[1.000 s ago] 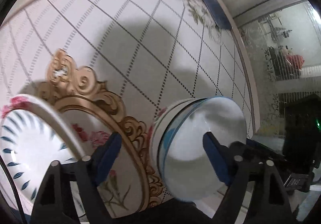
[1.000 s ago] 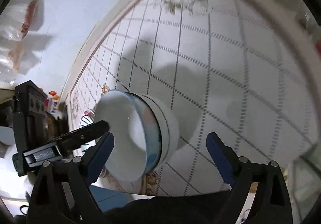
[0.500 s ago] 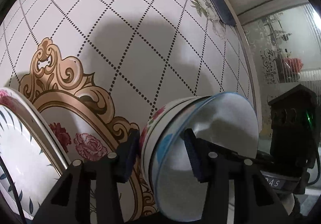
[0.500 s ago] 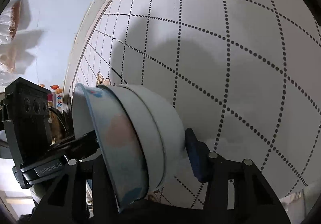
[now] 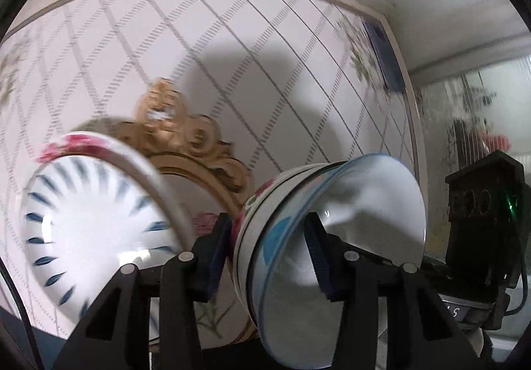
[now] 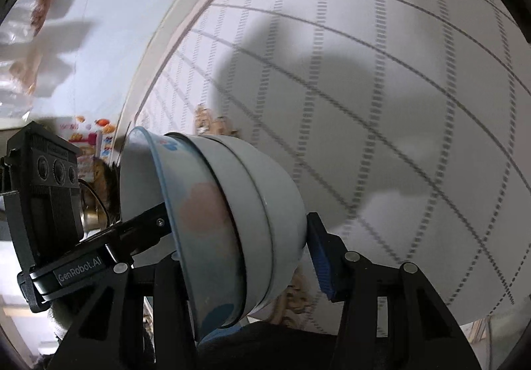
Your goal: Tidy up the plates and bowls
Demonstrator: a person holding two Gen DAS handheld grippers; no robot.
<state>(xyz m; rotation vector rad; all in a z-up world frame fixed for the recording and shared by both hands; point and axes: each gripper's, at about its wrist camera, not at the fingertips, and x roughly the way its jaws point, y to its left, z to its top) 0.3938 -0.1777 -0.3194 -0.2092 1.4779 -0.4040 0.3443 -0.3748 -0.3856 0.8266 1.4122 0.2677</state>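
Observation:
A stack of nested bowls (image 5: 335,230) with a blue-rimmed one on top is held on edge above the patterned tablecloth (image 5: 205,38). My left gripper (image 5: 265,257) is shut on its wall, one pad inside the top bowl, one outside. My right gripper (image 6: 239,244) is shut on the same stack (image 6: 232,224) from the other side; its left finger is hidden behind the bowls. A white plate with blue leaf marks and a red-flowered rim (image 5: 96,224) lies to the left of the left gripper.
The tablecloth has a gold scroll frame print (image 5: 195,144). The table edge (image 5: 411,124) runs along the right, with a frosted glass door (image 5: 481,111) beyond. The other gripper's black body shows in each view (image 5: 481,230), (image 6: 43,197).
Both grippers have closed on the bowl stack from open. The stack now sits higher and farther from the cloth, and the plate is back in the left wrist view.

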